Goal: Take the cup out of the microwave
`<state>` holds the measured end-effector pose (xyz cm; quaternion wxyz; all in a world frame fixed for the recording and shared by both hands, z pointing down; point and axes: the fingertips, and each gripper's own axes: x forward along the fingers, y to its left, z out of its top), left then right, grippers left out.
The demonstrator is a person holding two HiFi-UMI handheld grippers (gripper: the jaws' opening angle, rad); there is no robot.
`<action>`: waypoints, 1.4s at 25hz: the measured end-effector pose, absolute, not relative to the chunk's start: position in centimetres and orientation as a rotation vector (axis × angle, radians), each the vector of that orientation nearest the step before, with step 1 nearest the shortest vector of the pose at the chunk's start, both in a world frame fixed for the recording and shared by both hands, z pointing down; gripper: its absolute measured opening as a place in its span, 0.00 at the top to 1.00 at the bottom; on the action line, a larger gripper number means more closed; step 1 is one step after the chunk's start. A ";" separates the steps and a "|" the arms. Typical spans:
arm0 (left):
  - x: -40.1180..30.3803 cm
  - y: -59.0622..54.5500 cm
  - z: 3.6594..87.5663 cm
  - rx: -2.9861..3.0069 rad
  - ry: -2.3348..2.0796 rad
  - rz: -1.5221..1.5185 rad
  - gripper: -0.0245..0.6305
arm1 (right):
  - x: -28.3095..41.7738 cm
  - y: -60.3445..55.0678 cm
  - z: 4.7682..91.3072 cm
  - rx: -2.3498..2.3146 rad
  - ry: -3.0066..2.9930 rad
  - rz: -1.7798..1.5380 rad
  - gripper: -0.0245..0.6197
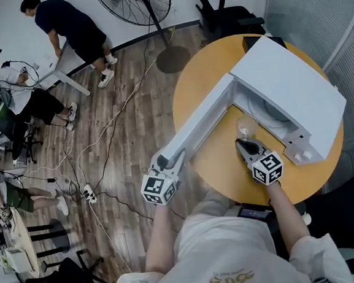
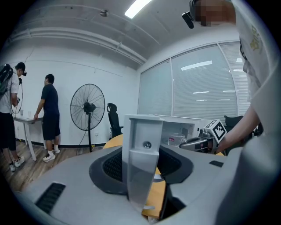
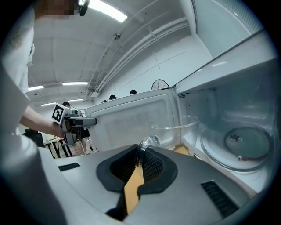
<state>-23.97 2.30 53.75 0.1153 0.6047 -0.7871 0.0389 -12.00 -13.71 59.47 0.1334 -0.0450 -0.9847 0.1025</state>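
Observation:
A white microwave (image 1: 296, 90) stands on a round yellow table (image 1: 222, 164) with its door (image 1: 206, 120) swung open to the left. My left gripper (image 1: 169, 160) is shut on the door's free edge (image 2: 142, 154), which stands upright between its jaws. A clear glass cup (image 1: 246, 127) sits just outside the oven's opening, over the table. My right gripper (image 1: 245, 145) is shut on the cup's handle (image 3: 147, 143); the cup's body (image 3: 182, 132) shows beyond the jaws, with the bare turntable (image 3: 241, 145) inside to its right.
A dark device (image 1: 254, 211) lies at the table's near edge. A standing fan (image 1: 134, 3) and a black office chair (image 1: 224, 13) are beyond the table. Cables and a power strip (image 1: 89, 192) trail over the wooden floor, where people stand at the left.

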 end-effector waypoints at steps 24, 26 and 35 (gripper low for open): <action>-23.9 2.3 53.6 1.770 -2.307 0.119 0.65 | -13.3 -8.3 62.6 -0.443 -2.737 0.309 0.93; -23.9 2.4 53.6 1.769 -2.307 0.118 0.65 | -13.3 -7.7 63.1 -0.471 -2.717 0.302 0.93; -23.7 2.4 53.6 1.758 -2.313 0.118 0.65 | -13.1 -6.0 65.7 -0.538 -2.643 0.313 0.93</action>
